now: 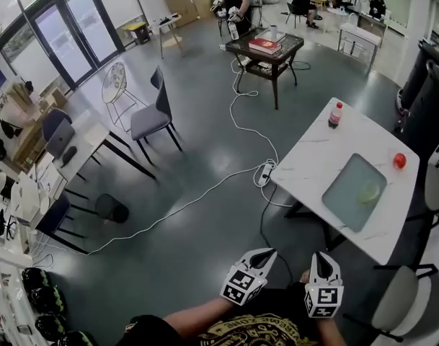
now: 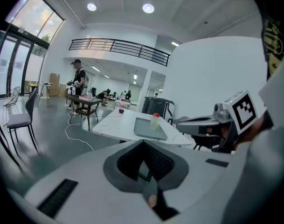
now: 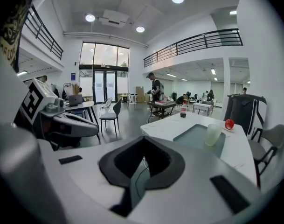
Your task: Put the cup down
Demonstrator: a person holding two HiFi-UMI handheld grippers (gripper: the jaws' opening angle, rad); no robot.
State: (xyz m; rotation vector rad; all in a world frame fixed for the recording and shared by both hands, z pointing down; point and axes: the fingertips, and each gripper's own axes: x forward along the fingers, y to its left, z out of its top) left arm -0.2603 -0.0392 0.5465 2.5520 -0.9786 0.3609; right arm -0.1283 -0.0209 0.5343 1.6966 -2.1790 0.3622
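The cup (image 1: 368, 192) stands upright on the tray (image 1: 340, 197), apparently already set down; left gripper (image 1: 264, 255) and right gripper (image 1: 322, 258) hang near the body, jaws together, empty.

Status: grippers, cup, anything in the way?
Left hand-held gripper and right hand-held gripper shut, empty, off the table. Cup upright on the tray on the white table. Bottle and red fruit apart from it.

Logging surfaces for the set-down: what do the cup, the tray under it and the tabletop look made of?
Cup: translucent, pale, probably plastic; frosted look. Tray: matte grey-green, perhaps plastic or silicone. Tabletop: white with faint grey veins, marble-look, slightly glossy.
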